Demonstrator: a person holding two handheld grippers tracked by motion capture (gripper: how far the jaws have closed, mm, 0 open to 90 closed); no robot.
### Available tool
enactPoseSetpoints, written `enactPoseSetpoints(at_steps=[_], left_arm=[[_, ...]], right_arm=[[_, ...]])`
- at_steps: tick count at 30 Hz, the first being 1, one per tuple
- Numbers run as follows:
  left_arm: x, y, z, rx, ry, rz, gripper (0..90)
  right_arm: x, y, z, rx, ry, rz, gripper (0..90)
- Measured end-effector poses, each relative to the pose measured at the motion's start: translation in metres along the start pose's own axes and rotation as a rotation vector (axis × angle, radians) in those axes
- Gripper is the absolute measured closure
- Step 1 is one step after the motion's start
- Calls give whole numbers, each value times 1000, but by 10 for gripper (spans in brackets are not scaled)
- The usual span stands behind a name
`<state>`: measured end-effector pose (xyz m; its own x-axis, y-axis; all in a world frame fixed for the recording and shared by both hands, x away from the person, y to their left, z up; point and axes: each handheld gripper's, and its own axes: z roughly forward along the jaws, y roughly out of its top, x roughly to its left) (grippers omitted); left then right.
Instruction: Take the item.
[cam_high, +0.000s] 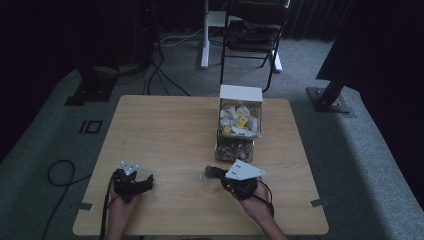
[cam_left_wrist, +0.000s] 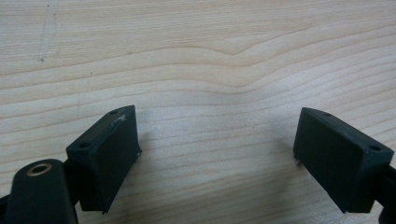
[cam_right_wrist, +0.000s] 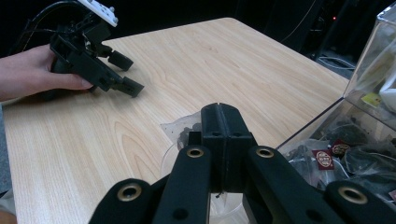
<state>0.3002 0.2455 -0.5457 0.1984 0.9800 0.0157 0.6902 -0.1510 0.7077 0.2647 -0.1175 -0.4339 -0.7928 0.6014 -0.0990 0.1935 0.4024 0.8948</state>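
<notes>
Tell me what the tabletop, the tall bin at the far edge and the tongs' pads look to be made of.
Tabletop: pale wood or wood-look laminate, matt, with flowing grain lines. Tall bin: clear rigid plastic, probably acrylic, since the packets inside show through; its lid is opaque white. Pads of the left tongs: black matt plastic or hard rubber, with screw holes and a scuffed corner on one pad.

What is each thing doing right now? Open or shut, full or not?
left gripper: open, holding nothing, over the table.
right gripper: shut on a small clear bag.
clear box: upright, packets in both levels.
chair: upright behind the table.
</notes>
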Motion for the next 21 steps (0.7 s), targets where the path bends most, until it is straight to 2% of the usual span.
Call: enactPoseSetpoints(at_steps=[1, 3, 5, 7, 12, 21], left_arm=[[0, 0, 0, 1, 0, 1, 149], [0, 0, 0, 2, 0, 2, 149], [0, 0, 0, 1, 0, 1, 149], [0, 0, 0, 0, 0, 1, 149], [0, 0, 0, 0, 0, -1, 149], [0, 0, 0, 0, 0, 0, 149]], right_arm=[[0, 0, 0, 0, 1, 5, 860], [-2, 0, 0, -2, 20, 18, 683], [-2, 1, 1, 2, 12, 21, 527], [-2, 1, 1, 6, 1, 27, 444], [-3, 0, 3, 22, 16, 40, 378], [-6, -3, 6, 45, 27, 52, 333]])
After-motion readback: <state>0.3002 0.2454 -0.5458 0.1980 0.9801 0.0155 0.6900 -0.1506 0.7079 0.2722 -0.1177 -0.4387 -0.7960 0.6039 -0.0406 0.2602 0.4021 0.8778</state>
